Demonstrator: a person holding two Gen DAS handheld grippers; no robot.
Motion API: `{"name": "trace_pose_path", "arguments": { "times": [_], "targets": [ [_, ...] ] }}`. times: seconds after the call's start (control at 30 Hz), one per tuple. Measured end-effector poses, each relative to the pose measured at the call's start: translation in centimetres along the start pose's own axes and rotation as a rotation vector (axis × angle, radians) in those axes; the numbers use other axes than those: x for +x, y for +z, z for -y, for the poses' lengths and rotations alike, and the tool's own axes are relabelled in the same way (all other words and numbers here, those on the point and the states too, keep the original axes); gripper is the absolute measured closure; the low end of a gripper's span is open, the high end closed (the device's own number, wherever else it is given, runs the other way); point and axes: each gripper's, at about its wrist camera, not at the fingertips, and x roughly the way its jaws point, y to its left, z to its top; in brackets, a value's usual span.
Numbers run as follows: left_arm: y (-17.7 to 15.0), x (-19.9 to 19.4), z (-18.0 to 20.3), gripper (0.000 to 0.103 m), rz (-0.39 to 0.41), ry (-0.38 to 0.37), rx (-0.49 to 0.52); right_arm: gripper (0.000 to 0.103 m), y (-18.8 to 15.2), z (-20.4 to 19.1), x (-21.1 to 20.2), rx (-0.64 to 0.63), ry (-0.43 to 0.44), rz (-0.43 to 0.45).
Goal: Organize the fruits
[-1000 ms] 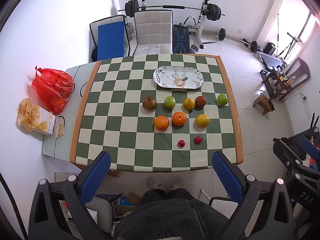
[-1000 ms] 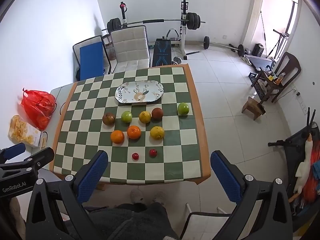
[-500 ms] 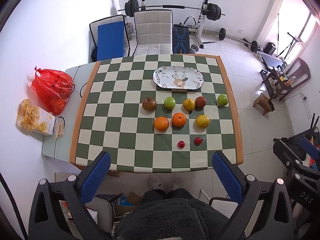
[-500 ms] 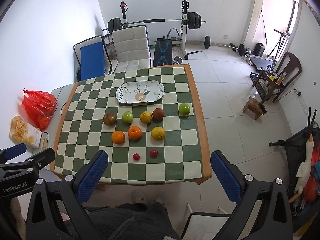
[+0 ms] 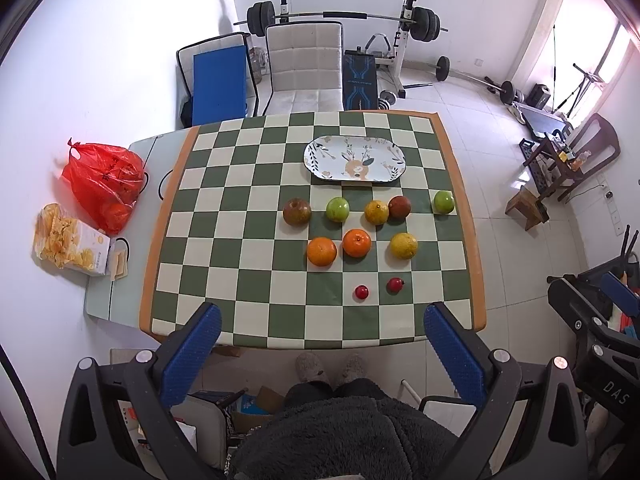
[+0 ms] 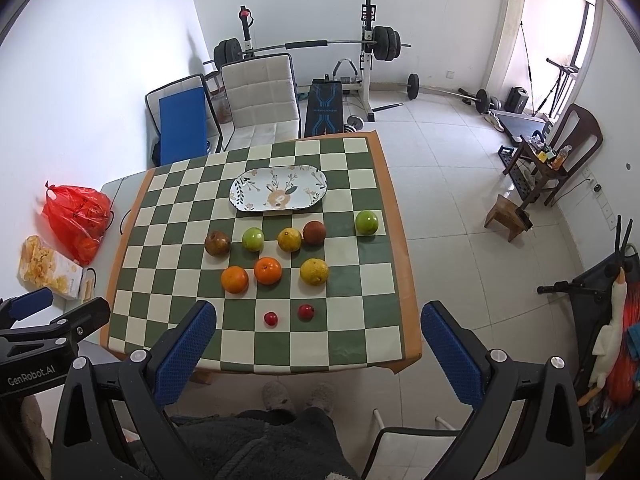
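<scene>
Left wrist view. The left gripper point(image 5: 320, 344) is seen held high above the near edge of the checkered counter point(image 5: 248, 208), its blue-padded fingers point(image 5: 191, 354) spread wide and grasping nothing. On the counter, an oval patterned plate point(image 5: 320, 160) is set toward the far side, with no fruit on it. Nearer than the plate, a row is formed by a brownish apple point(image 5: 297, 211), a green apple point(image 5: 337, 209), a yellow citrus point(image 5: 376, 212) touching a dark red apple point(image 5: 399, 206), and a second green apple point(image 5: 444, 202) set apart near the right edge. A nearer row holds an orange point(image 5: 321, 251), a tangerine point(image 5: 357, 243) just beside it, and a yellow-orange citrus point(image 5: 404, 245). Nearest lie two small red fruits point(image 5: 361, 292) point(image 5: 395, 284). A red plastic bag point(image 5: 102, 184) and a snack box point(image 5: 72, 246) are seen left of the counter.

Right wrist view. The right gripper point(image 6: 318, 338) is likewise held above the counter's near edge, its fingers point(image 6: 450, 356) released and wide apart. The same layout is shown: plate point(image 6: 248, 190), fruit rows, and small red fruits point(image 6: 271, 318) point(image 6: 305, 311) between the fingers. Part of the left gripper is visible at the lower left edge.
</scene>
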Motion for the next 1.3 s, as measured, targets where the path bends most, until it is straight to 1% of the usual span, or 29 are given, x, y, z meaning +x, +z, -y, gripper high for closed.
{"name": "trace_pose_path", "arguments": {
  "times": [0.47,0.67,0.7,0.8,1.3],
  "targets": [
    [0.1,0.0,0.1,0.000,0.001,0.000,0.002,0.000,1.5,-0.1,0.1,0.001,0.006,0.003],
    [0.3,0.0,0.1,0.000,0.004,-0.001,0.003,0.000,1.4,-0.4,0.1,-0.003,0.011,0.003],
    [0.2,0.0,0.1,0.000,0.003,0.000,0.002,0.000,0.6,-0.3,0.1,-0.002,0.011,0.007],
    [0.5,0.0,0.0,0.000,0.005,-0.002,0.001,0.000,0.3,-0.4,0.1,-0.001,0.014,0.007],
    [0.5,0.0,0.0,0.000,0.008,-0.003,-0.001,0.000,0.6,-0.7,-0.2,-0.003,0.014,0.014]
  ]
}}
